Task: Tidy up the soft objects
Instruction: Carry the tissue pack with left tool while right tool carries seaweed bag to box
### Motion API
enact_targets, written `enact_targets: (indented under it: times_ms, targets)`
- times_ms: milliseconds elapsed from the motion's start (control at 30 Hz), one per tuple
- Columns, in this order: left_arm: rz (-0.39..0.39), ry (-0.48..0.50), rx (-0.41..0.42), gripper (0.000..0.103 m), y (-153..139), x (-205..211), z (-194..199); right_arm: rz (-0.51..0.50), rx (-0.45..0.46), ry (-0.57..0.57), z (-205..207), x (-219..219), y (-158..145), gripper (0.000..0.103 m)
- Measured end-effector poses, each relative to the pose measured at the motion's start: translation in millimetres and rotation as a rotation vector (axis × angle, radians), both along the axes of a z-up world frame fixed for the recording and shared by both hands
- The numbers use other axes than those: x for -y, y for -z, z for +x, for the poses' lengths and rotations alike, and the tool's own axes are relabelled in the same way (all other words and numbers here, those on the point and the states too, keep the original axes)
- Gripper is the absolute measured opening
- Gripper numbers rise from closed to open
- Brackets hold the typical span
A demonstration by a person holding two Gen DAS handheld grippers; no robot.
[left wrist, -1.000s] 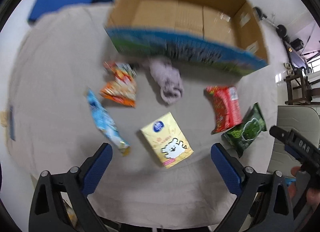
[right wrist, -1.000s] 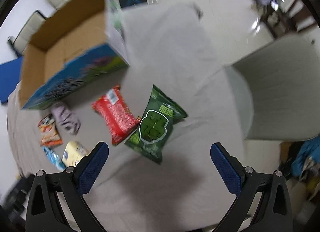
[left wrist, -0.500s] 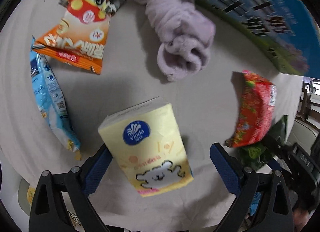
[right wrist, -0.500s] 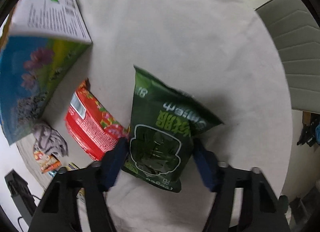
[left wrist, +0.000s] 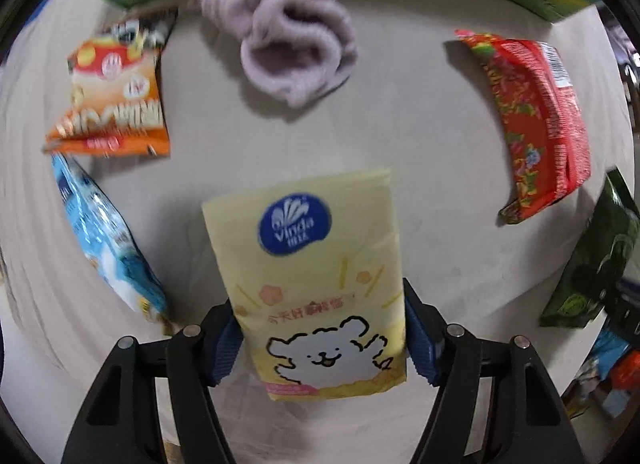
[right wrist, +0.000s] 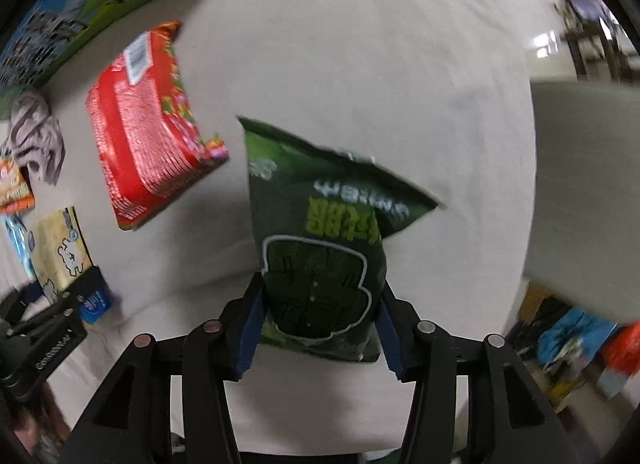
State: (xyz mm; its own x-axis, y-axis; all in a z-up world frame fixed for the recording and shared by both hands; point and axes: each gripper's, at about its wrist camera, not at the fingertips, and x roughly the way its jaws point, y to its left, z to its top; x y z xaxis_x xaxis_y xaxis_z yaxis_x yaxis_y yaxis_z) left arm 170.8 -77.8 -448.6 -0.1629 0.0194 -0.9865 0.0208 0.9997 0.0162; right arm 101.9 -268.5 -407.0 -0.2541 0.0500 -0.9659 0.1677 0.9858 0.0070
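The left gripper point(left wrist: 322, 334) has both blue pads closed against a yellow tissue pack point(left wrist: 316, 280); the right gripper point(right wrist: 318, 322) pinches a green snack bag point(right wrist: 320, 260).

Left gripper point(left wrist: 323, 338) clamps yellow tissue pack point(left wrist: 316, 284) — lilac cloth point(left wrist: 286, 28) beyond.

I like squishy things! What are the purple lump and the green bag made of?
The purple lump looks like soft fuzzy knit cloth, maybe a sock: matte, rumpled folds. The green bag, pinched in the right tool, looks like thin plastic film: printed, puffy, with a flat crimped edge.
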Motion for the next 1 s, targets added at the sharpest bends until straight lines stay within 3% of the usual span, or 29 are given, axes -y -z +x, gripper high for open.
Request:
enact_targets:
  times_ms: [167, 267, 400, 533, 633, 833, 1000]
  targets:
    - [-0.012, -0.019, 0.026, 0.064, 9, -2, -15, 0.023, 0.013, 0.091, -18, 13, 15, 0.055]
    - [-0.007, -0.024, 0.036, 0.064, -8, -4, -13, 0.029, 0.013, 0.126, -20, 21, 20, 0.055]
    - [-0.006, -0.024, 0.044, 0.063, -13, -12, -10, 0.030, 0.004, 0.135, -19, 32, 30, 0.054]
    - [-0.007, -0.026, 0.048, 0.063, -15, -12, -12, 0.049, 0.023, 0.139, -18, 40, 16, 0.055]
    - [-0.004, -0.025, 0.053, 0.063, -12, -6, -13, 0.081, 0.027, 0.161, -28, 52, 15, 0.064]
    - [-0.003, -0.019, 0.068, 0.063, -7, -2, -15, 0.085, 0.023, 0.200, -41, 68, 46, 0.065]
    - [-0.002, -0.009, 0.080, 0.062, -12, 2, -24, 0.065, 0.067, 0.209, -39, 77, 48, 0.065]
